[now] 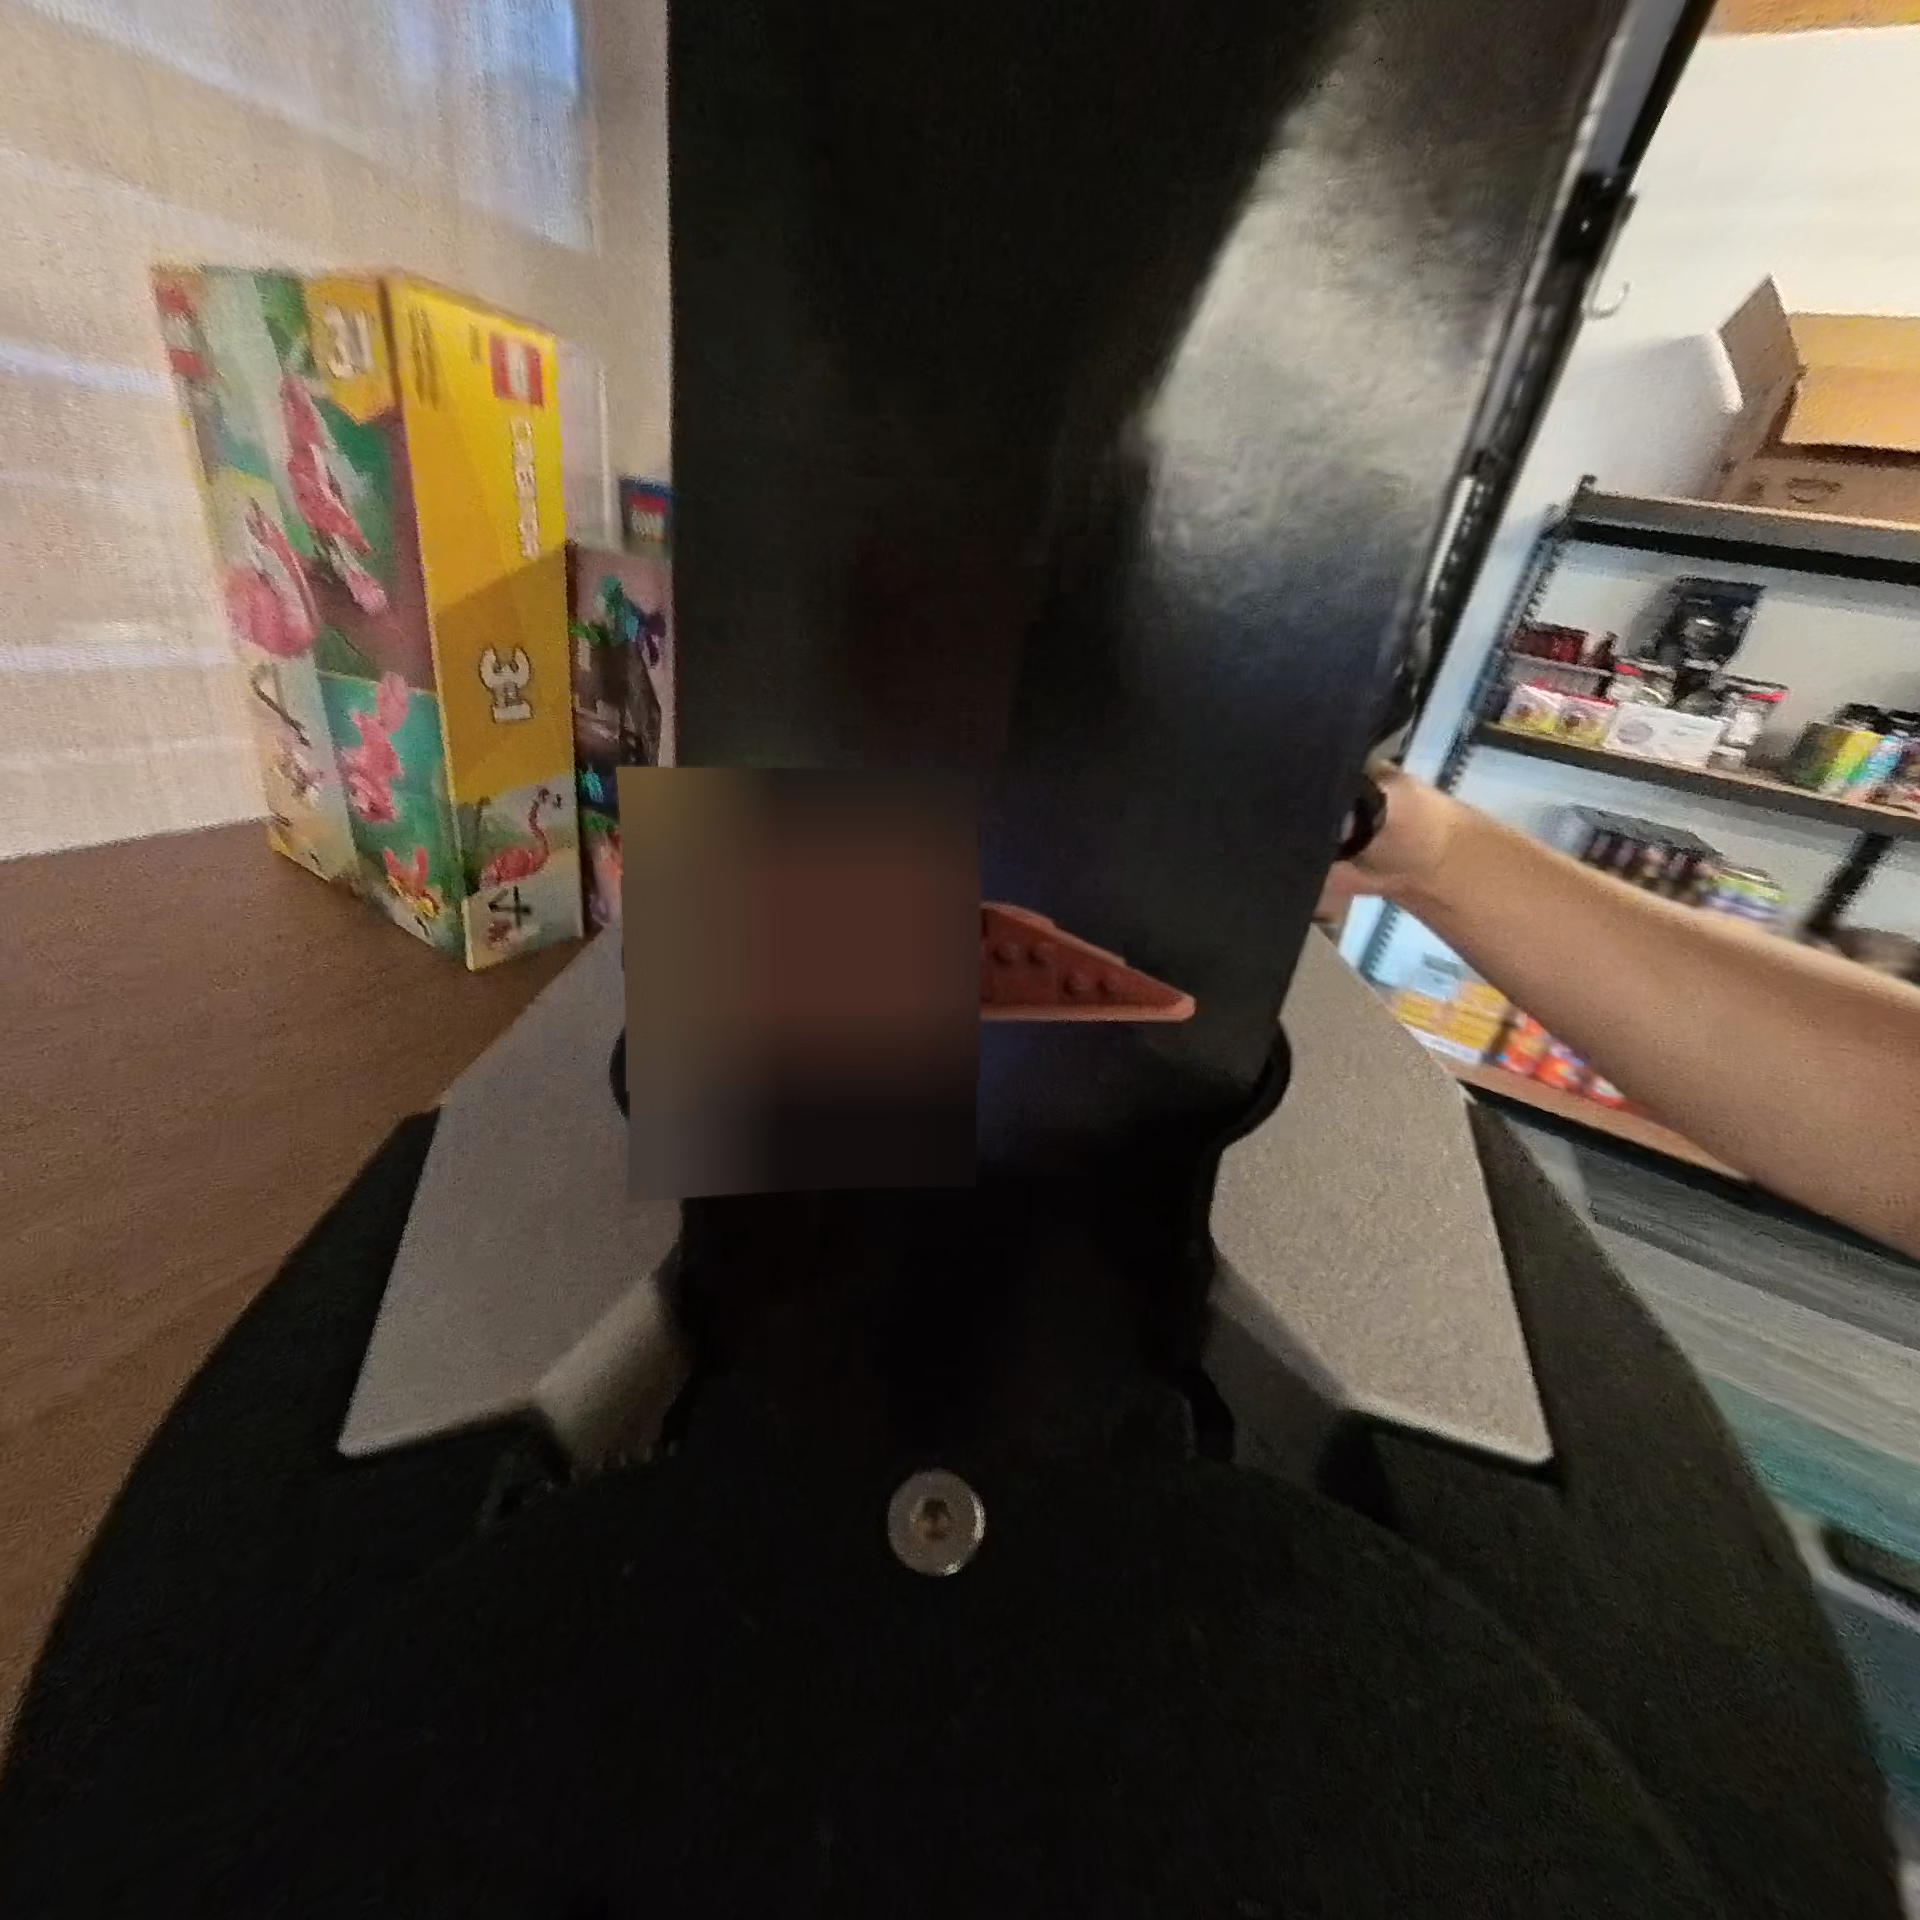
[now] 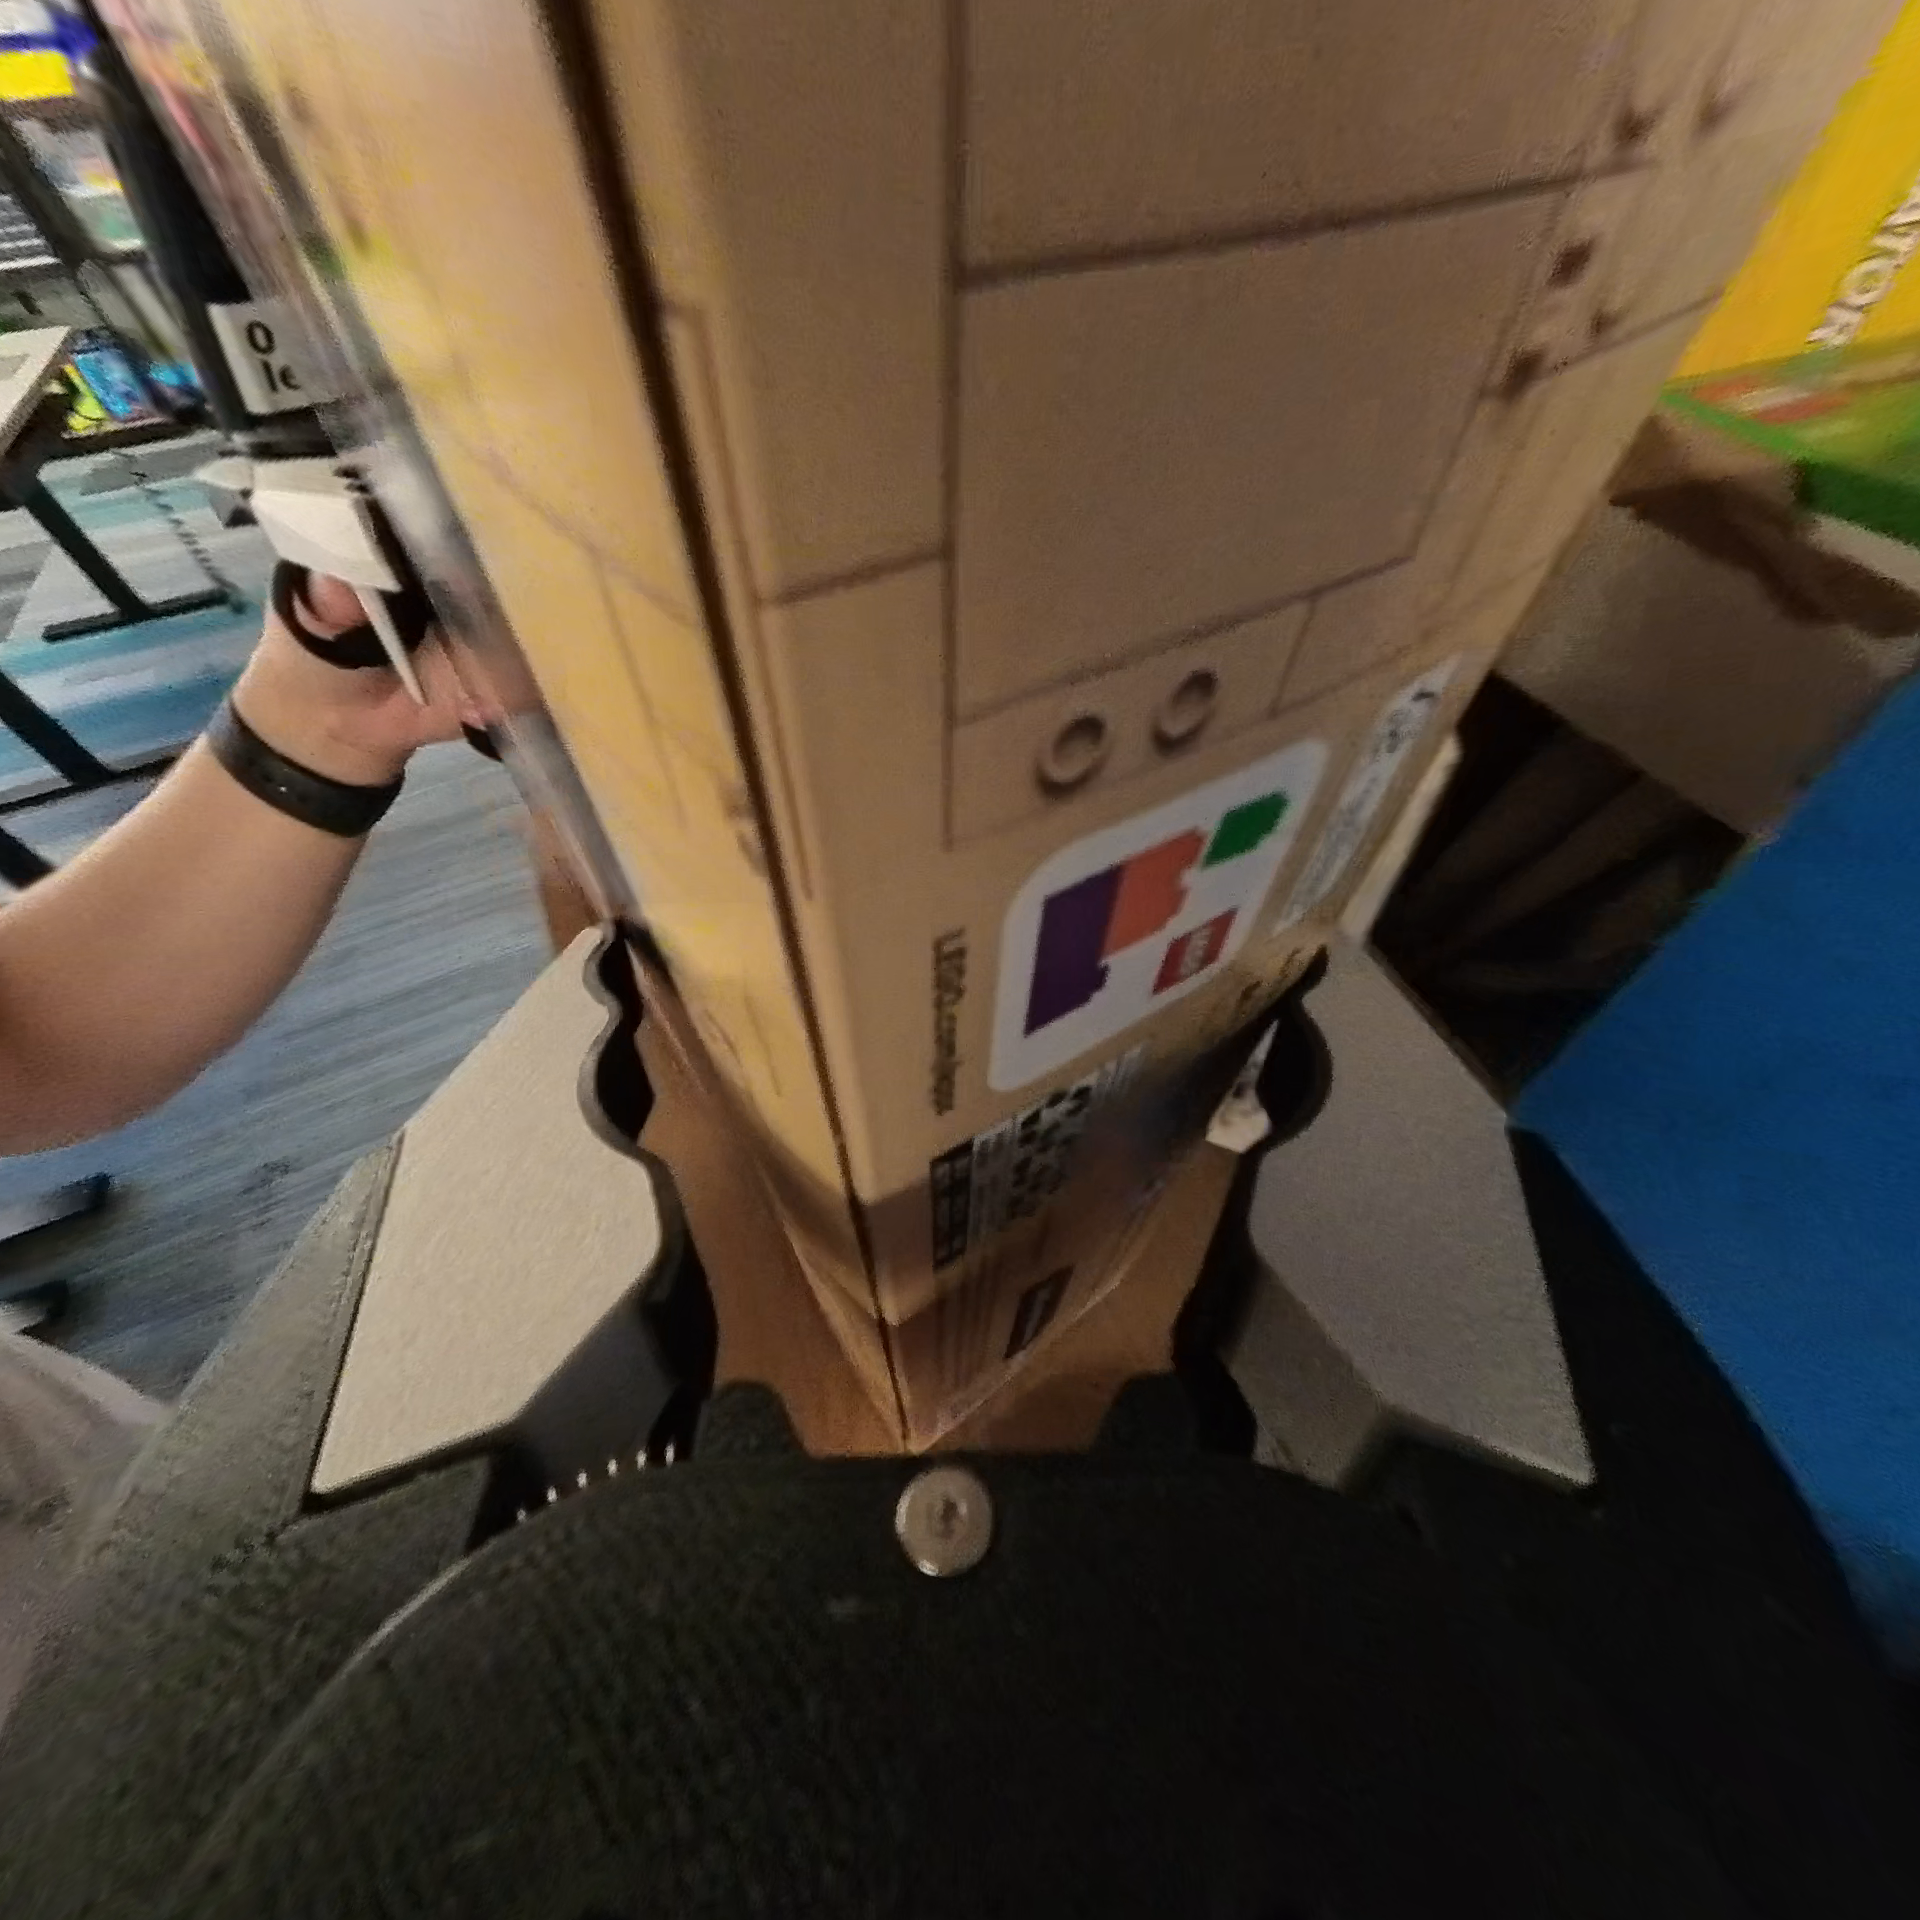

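Note:
A large flat box fills both views. In the left wrist view its glossy black face (image 1: pixel 935 416) shows, printed with a reddish brick plate. In the right wrist view its tan cardboard-coloured face (image 2: pixel 1143 416) shows, with a coloured sticker. My left gripper (image 1: pixel 956 956) is shut on one end of the box, a grey finger (image 1: pixel 499 1195) on each side. My right gripper (image 2: pixel 961 945) is shut on the opposite end in the same way. The left gripper (image 2: pixel 312 520) also shows far off in the right wrist view, held by a hand with a black wristband (image 2: pixel 301 790).
Upright toy boxes (image 1: pixel 395 623) stand on a brown table (image 1: pixel 208 1039) to the left. Metal shelves with goods (image 1: pixel 1714 727) stand at the right, and a forearm (image 1: pixel 1662 997) reaches across in front of them. A blue box (image 2: pixel 1745 1091) and a yellow-green box (image 2: pixel 1818 312) sit close on the right.

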`<action>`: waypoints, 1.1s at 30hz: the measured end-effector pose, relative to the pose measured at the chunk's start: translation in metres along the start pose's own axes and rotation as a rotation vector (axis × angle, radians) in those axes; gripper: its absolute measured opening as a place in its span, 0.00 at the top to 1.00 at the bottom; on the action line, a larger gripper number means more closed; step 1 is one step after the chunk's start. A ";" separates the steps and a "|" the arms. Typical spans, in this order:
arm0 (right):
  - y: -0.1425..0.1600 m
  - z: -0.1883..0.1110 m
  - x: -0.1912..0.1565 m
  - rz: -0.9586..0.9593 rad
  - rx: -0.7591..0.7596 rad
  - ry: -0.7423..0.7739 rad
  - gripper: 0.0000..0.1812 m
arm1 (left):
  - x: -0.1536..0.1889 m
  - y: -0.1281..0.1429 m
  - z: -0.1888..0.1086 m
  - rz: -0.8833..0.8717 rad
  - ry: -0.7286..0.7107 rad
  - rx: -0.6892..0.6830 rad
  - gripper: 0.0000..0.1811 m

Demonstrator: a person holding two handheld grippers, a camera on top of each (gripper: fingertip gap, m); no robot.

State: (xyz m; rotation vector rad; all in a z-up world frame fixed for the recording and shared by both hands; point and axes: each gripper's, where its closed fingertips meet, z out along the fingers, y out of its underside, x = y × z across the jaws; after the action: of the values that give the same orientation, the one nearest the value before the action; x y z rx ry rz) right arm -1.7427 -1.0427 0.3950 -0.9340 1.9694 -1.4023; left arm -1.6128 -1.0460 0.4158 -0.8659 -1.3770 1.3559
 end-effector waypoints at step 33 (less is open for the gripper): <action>0.435 -0.413 -0.253 0.256 -0.210 0.177 0.34 | 0.502 0.365 0.066 -0.152 0.226 -0.197 0.40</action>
State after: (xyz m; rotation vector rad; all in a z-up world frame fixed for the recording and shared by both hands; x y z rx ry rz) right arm -1.9987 -0.5115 0.1189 -0.6325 2.3099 -1.1849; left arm -1.8614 -0.5425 0.1433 -0.9910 -1.3834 0.9871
